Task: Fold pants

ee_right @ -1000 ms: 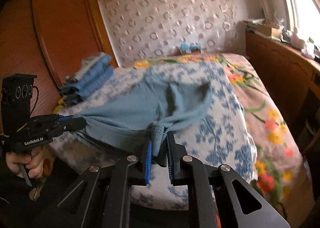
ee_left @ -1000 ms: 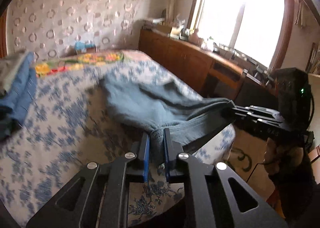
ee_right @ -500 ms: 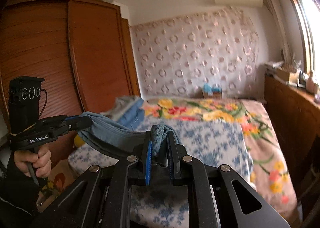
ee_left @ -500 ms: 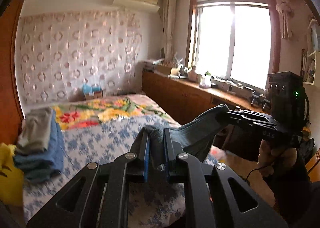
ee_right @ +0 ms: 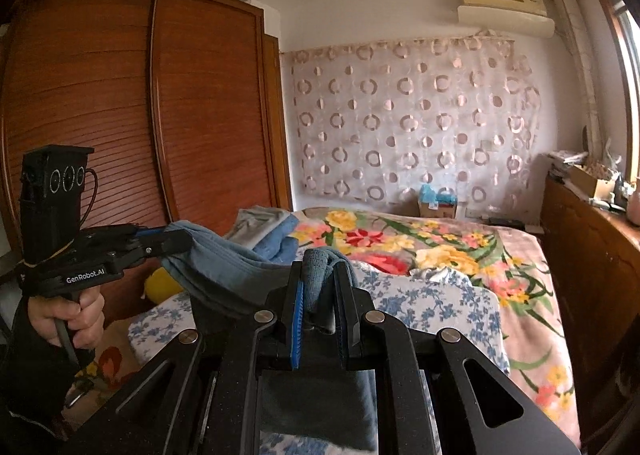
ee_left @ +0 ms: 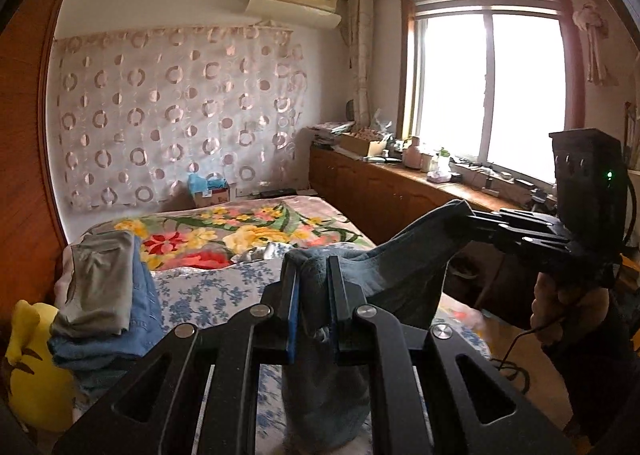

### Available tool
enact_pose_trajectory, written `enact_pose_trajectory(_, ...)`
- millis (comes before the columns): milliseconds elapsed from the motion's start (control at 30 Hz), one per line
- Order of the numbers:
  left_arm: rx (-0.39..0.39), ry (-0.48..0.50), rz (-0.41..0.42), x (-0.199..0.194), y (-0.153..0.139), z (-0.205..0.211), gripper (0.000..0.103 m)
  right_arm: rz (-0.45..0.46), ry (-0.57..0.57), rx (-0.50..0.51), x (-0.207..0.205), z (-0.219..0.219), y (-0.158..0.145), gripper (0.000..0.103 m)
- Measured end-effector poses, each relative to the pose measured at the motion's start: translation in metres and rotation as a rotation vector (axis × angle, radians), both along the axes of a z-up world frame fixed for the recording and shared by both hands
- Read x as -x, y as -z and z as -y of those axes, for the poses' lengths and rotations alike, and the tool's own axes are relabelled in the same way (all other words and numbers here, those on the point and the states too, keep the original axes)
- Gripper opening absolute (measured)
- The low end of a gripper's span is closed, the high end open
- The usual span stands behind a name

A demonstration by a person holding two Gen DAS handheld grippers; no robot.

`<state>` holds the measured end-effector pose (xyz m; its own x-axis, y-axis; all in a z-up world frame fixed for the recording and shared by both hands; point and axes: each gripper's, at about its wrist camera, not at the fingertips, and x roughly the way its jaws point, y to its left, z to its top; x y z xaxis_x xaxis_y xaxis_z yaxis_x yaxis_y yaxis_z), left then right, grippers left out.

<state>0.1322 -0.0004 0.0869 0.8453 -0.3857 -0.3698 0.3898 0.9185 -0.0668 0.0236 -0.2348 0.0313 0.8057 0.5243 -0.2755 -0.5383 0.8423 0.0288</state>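
The pants (ee_left: 404,275), blue-grey, are held off the bed (ee_left: 224,287) between the two grippers; one bunched end is pinched between the narrowly set fingers of the left gripper (ee_left: 314,275), and the cloth is stretched from there up to the right gripper (ee_left: 474,221), whose jaws are closed on the other corner; the rest is seen hanging below the left fingers. In the right wrist view the same arrangement is shown from the other side: a ribbed fold of the pants (ee_right: 240,267) is clamped in the right gripper (ee_right: 320,275), and the band of cloth is drawn across to the left gripper (ee_right: 176,241), gripped by a hand (ee_right: 72,315) in a dark sleeve. The bed is covered with a blue-flowered sheet (ee_right: 440,303) over a bright floral blanket (ee_right: 420,243); a stack of folded clothes (ee_left: 108,295) is laid at its left edge, beside a yellow cushion (ee_left: 32,367); a wooden wardrobe (ee_right: 120,115) is seen behind the left gripper.
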Motion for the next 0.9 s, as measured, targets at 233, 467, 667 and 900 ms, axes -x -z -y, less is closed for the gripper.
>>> enact_pose_trajectory(233,-0.026,-0.033,-0.014,-0.055,-0.007,-0.009,0.012,-0.018,-0.019,0.058,-0.062,-0.021,-0.02,0.013)
enact_pose_trajectory(467,-0.051,-0.07,0.009,-0.107,-0.03,-0.013,0.012,0.0,-0.009,0.056,-0.124,-0.033,-0.049,0.013)
enact_pose_trajectory(667,-0.057,-0.08,0.0,-0.134,-0.035,-0.014,0.012,0.014,0.014,0.088,-0.166,-0.05,-0.068,0.013)
enact_pose_trajectory(900,-0.076,-0.08,-0.08,-0.136,0.001,-0.016,0.012,-0.057,0.007,0.106,-0.174,-0.059,-0.036,0.013)
